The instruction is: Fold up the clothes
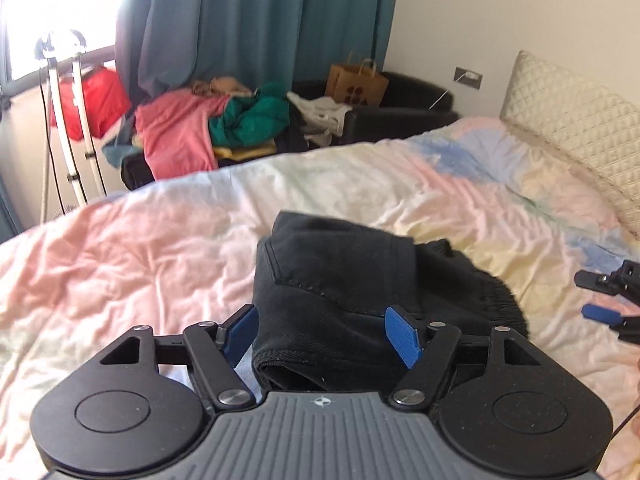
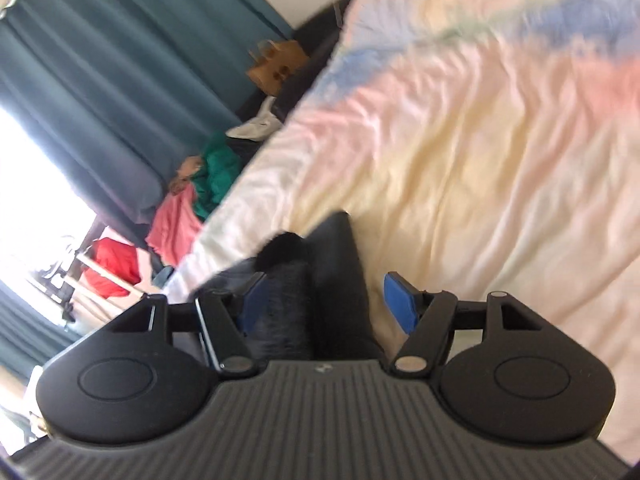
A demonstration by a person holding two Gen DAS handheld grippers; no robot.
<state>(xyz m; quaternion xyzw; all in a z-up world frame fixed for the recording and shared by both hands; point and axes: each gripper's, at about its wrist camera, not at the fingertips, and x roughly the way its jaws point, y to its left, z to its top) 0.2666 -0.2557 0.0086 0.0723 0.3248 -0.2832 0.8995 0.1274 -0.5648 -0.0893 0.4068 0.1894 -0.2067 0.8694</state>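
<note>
A black garment point(image 1: 340, 276) lies bunched and partly folded on the pastel bedsheet point(image 1: 160, 248). My left gripper point(image 1: 322, 334) is open, its blue pads point(image 1: 402, 338) spread wide on either side of the garment's near end. At the right edge of the left wrist view my right gripper point(image 1: 584, 296) hovers just beyond the garment's ribbed hem, jaws apart. In the tilted right wrist view the right gripper point(image 2: 326, 304) is open, and a fold of the black garment point(image 2: 336, 280) lies between its pads, nearer the left one. The picture there is blurred.
A quilted cream pillow point(image 1: 572, 120) lies at the head of the bed, right. Beyond the far edge, a black sofa point(image 1: 400, 116) carries a pile of pink, green and white clothes point(image 1: 224, 124) and a paper bag point(image 1: 356, 84). Teal curtains point(image 1: 260, 20) and a white stand point(image 1: 80, 120) are at the left.
</note>
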